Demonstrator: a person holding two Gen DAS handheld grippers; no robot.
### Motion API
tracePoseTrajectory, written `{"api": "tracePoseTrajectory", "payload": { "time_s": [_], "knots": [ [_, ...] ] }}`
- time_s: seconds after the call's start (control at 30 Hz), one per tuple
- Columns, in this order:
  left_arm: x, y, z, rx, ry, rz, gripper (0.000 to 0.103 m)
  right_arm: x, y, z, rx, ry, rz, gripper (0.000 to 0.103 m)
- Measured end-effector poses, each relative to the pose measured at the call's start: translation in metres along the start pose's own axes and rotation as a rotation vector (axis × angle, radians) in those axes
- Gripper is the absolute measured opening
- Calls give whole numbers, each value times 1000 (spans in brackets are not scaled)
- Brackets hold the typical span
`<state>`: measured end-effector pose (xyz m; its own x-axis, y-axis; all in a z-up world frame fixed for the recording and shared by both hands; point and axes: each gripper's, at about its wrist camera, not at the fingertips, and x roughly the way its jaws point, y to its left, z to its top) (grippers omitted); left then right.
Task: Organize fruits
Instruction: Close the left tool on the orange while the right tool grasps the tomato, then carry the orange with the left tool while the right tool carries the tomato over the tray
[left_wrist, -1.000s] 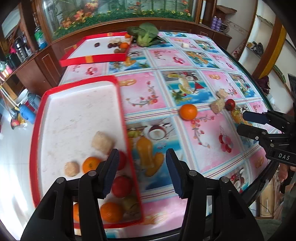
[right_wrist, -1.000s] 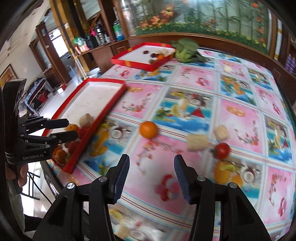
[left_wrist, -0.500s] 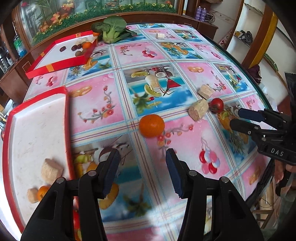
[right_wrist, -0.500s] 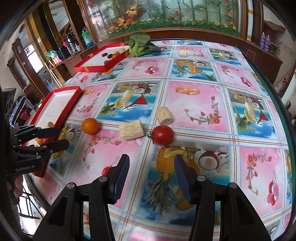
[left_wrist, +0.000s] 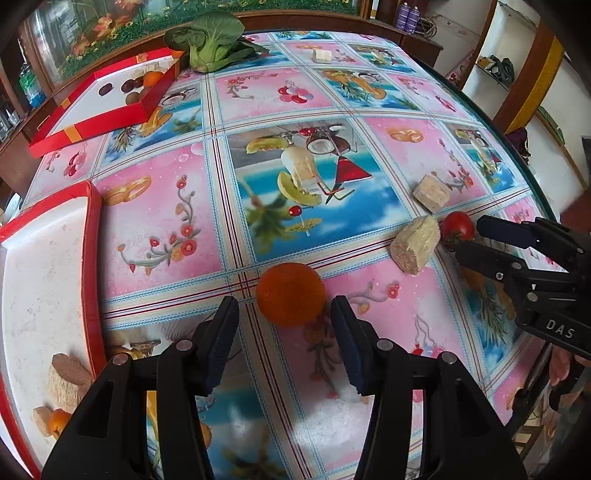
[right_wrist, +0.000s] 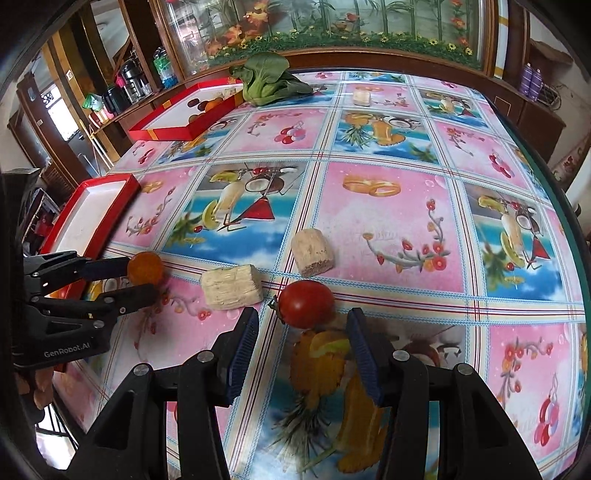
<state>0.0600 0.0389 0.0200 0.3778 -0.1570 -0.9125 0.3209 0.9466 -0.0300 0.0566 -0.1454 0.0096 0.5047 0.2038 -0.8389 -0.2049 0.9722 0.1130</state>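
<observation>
An orange (left_wrist: 290, 294) lies on the fruit-print tablecloth between the tips of my left gripper (left_wrist: 283, 314). The jaws stand open, with a gap on both sides of the fruit. The right wrist view shows the same left gripper (right_wrist: 136, 282) straddling the orange (right_wrist: 145, 267). A red tomato (right_wrist: 306, 303) sits just ahead of my right gripper (right_wrist: 302, 325), whose open jaws flank it without touching. In the left wrist view the right gripper (left_wrist: 469, 240) reaches in from the right at the tomato (left_wrist: 458, 227). The near red tray (left_wrist: 90, 258) holds a few fruits and beige pieces.
Two beige blocks (right_wrist: 231, 286) (right_wrist: 312, 251) lie between the orange and the tomato. A second red tray (left_wrist: 92, 122) with small fruits stands at the back left, beside a leafy green vegetable (left_wrist: 210, 44). A small beige block (left_wrist: 325, 55) sits far back. The table's edge (right_wrist: 554, 184) curves along the right.
My left gripper swung right from over the near tray and sank until the orange lay between its tips. My right gripper moved right and down to the tomato. Neither jaw gap changed.
</observation>
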Motion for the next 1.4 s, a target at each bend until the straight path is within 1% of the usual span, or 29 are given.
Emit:
{"api": "tracePoseTrajectory", "payload": {
  "time_s": [0.07, 0.1, 0.17, 0.2, 0.3, 0.33, 0.43, 0.6, 0.73, 0.87, 1.0, 1.13, 1.23, 1.4],
  "knots": [
    [4, 0, 0, 3, 1, 6, 50, -1, 1, 1, -6, -6, 1, 51],
    [4, -1, 0, 5, -8, 12, 48, 0, 2, 2, -10, -5, 1, 51],
    [4, -1, 0, 5, -20, 14, 41, 1, 3, 3, -16, -3, -1, 51],
    [3, -1, 1, 4, -22, 7, 33, 3, 4, 4, -19, -1, -3, 51],
    [3, -1, 1, 3, -24, 3, 33, 10, 3, 5, -21, 12, -8, 51],
    [3, 0, 1, -1, -26, -4, 33, 11, 3, 6, -23, 16, -12, 44],
    [0, 3, -2, -21, -27, -32, 33, 14, 4, 5, -35, 13, -37, 37],
    [-12, 10, -10, -47, -42, -51, 33, 3, 4, 1, -24, -5, -31, 37],
    [-29, 19, -18, -59, -56, -51, 33, -12, 13, -1, -39, -25, -17, 37],
    [-47, 31, -26, -74, -65, -48, 34, -24, 32, 0, -62, -44, 28, 37],
    [-69, 52, -34, -96, -81, -41, 34, -31, 62, 1, -118, -53, 84, 37],
    [-90, 84, -42, -141, -93, -21, 34, -30, 95, 6, -167, -50, 149, 37],
    [-102, 111, -48, -183, -100, 13, 34, -25, 118, 13, -192, -39, 191, 36],
    [-99, 154, -61, -275, -78, 41, 34, -13, 160, 26, -233, -25, 273, 36]
  ]
}}
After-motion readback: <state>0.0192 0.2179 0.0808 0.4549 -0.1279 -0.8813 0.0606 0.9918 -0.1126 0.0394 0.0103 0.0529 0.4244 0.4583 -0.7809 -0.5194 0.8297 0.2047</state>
